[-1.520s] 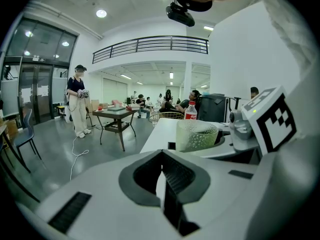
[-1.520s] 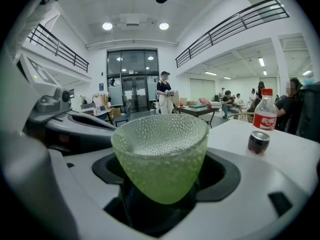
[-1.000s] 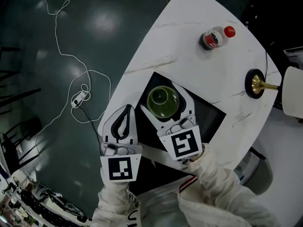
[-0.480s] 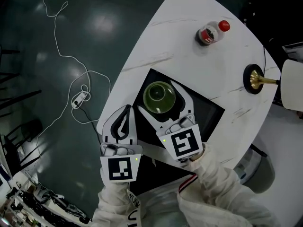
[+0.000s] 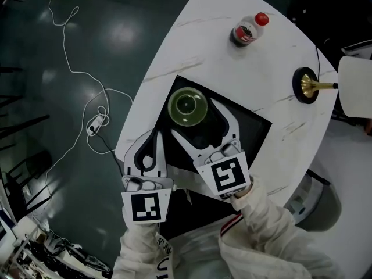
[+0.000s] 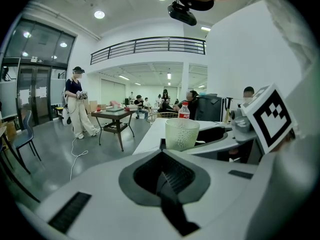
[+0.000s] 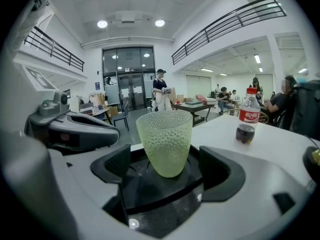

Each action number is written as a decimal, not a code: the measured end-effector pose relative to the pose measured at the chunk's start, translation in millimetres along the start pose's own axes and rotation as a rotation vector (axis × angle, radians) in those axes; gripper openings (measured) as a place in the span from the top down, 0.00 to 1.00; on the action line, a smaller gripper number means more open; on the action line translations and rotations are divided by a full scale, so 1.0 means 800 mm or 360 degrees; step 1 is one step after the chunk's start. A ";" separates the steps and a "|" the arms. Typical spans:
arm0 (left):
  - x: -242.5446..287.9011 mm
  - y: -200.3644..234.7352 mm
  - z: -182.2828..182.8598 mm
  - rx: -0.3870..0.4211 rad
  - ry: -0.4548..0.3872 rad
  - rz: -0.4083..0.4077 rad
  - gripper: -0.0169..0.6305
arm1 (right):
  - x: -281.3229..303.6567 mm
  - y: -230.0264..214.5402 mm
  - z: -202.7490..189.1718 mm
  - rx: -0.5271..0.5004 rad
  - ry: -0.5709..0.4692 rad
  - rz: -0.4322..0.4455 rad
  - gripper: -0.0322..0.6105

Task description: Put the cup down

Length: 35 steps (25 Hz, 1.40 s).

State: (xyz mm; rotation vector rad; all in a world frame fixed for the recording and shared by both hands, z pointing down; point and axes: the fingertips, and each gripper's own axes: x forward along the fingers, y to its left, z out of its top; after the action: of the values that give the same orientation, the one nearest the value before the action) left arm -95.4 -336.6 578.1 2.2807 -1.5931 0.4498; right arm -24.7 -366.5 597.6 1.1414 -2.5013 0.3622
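Observation:
A pale green dimpled cup [image 5: 187,107] stands upright on the black mat [image 5: 250,132] near the mat's far left corner. My right gripper [image 5: 200,121] is open, its jaws spread wide on either side of the cup's near part. In the right gripper view the cup [image 7: 165,141] rests on the mat between the pads of that gripper [image 7: 167,169], with a gap on each side. My left gripper [image 5: 154,137] sits shut and empty to the left, at the table's edge. From the left gripper [image 6: 162,176] the cup [image 6: 181,134] shows ahead to the right.
The white marble table [image 5: 221,51] carries a cola bottle [image 5: 247,29] at the far side and a brass piece on a black base [image 5: 308,86] at the right. A white cable [image 5: 96,121] lies on the dark floor to the left. People stand and sit in the hall beyond.
My right gripper's jaws have spread off the cup and drawn back toward me, so the cup now stands nearer their tips. The left gripper stays shut beside it.

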 end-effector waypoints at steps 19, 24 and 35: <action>-0.108 -0.032 -0.006 0.0125 -0.0076 -0.0115 0.96 | -0.102 0.065 0.008 0.0056 -0.0124 -0.0187 0.31; -0.146 -0.047 -0.011 0.0160 -0.0091 -0.0151 0.96 | -0.139 0.087 0.002 0.0069 -0.0132 -0.0226 0.31; -0.226 -0.079 -0.016 0.0235 -0.0145 -0.0206 0.96 | -0.203 0.143 0.006 0.0049 -0.0200 -0.0238 0.31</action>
State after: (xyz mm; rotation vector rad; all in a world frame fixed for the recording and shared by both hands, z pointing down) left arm -95.8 -158.2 506.7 2.5305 -1.4862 0.4502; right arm -14.9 -186.1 514.5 1.3936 -2.5037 0.2977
